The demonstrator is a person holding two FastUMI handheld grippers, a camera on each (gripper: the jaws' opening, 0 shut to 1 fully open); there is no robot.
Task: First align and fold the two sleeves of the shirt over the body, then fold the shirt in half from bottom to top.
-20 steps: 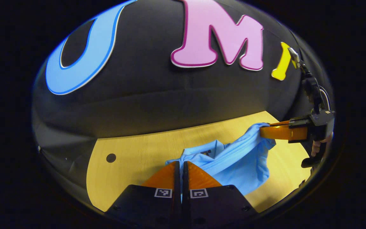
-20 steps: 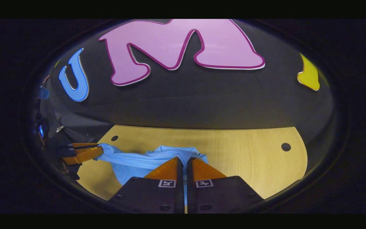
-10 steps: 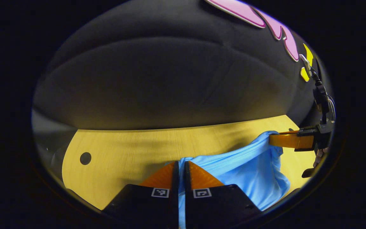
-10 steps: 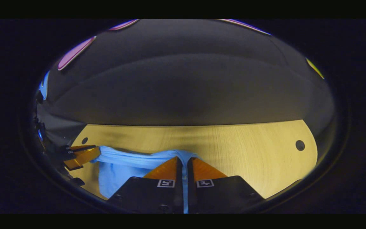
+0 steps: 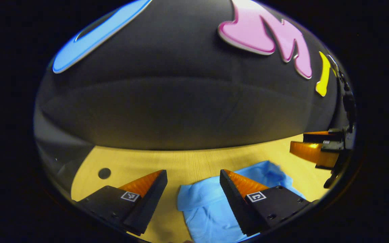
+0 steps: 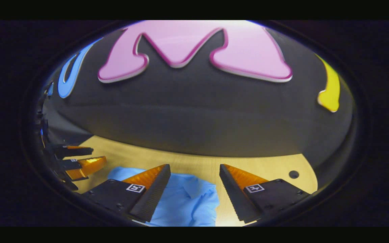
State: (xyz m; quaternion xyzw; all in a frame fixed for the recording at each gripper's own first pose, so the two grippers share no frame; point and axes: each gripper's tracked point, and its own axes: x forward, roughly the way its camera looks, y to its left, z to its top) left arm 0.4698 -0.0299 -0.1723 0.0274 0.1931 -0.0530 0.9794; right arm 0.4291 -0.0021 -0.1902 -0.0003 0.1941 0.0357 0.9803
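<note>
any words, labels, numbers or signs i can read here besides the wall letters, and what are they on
No readable words or numbers.
Left gripper: a small square black-and-white marker tag on each finger, a pattern and no text.
Right gripper: the same kind of marker tags, no text.
Blue shirt: no label or print visible.

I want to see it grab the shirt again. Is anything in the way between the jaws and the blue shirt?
Nothing visible is. The left gripper and the right gripper both hang open right over the blue shirt, which lies on the wooden table.
</note>
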